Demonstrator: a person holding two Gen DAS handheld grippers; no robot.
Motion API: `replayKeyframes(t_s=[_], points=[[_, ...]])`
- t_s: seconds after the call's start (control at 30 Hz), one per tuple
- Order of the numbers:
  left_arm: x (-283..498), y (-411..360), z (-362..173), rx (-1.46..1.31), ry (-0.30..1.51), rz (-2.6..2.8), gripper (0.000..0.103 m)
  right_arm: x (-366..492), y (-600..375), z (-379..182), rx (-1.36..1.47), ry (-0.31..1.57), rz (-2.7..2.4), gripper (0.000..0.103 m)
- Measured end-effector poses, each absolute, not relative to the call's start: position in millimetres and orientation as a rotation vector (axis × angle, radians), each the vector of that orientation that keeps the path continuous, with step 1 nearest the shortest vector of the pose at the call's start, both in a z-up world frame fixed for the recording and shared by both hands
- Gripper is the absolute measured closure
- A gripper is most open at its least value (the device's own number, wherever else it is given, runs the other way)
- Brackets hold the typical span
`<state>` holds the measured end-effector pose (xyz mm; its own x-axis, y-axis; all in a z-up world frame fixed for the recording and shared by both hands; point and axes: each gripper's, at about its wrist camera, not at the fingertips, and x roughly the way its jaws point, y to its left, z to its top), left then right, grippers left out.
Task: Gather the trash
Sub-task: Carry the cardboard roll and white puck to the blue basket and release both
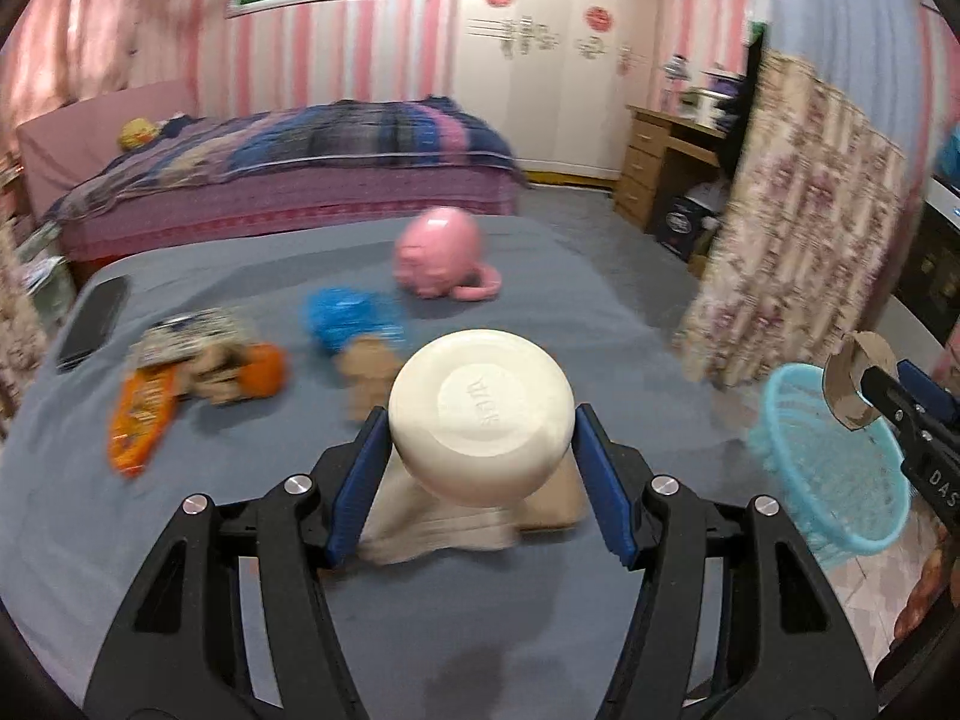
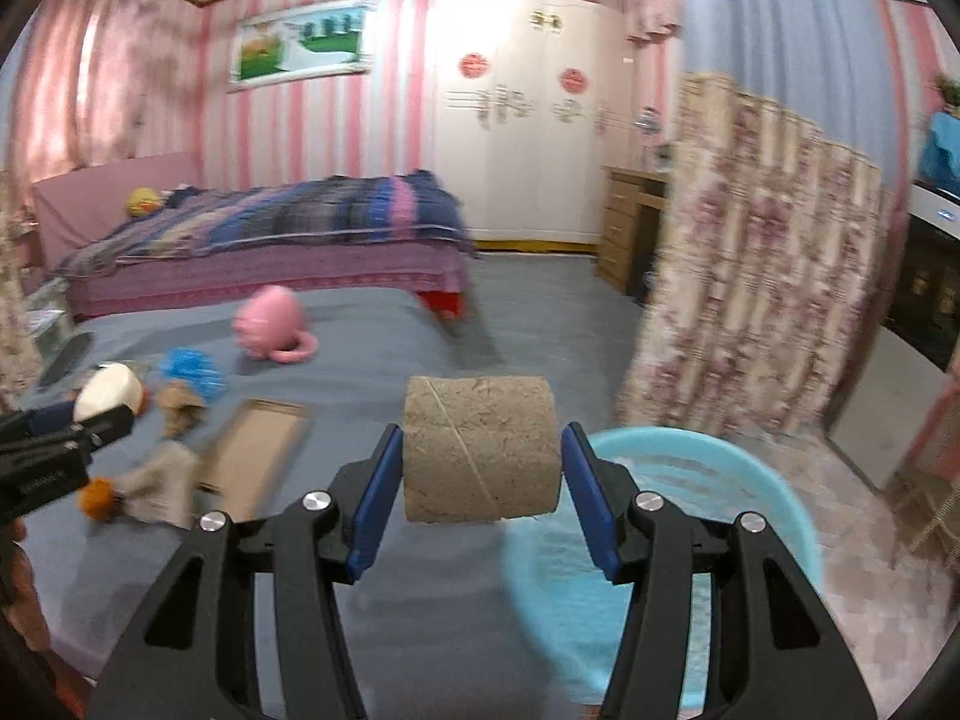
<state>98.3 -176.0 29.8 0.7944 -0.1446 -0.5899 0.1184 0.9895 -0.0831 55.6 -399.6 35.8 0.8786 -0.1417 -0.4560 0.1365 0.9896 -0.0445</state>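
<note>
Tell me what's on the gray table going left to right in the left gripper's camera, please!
Phone → orange packet → blue wad → pink mug → blue basket, which is off the table's right edge.

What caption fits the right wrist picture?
Right gripper carries a cardboard tube toward the blue basket.

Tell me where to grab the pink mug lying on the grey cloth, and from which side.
Grip the pink mug across its round body, coming down from above. It lies tipped over with its handle flat on the grey cloth, pointing right, so the handle gives little purchase. Both grippers are full now.
</note>
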Motion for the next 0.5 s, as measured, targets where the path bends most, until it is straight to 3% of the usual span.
replayKeyframes(t_s=[0.5], points=[[115, -371, -5, 0.074, 0.665, -0.5, 0.043, 29, -550, 1, 0.068, 0.542, -0.402, 0.05]])
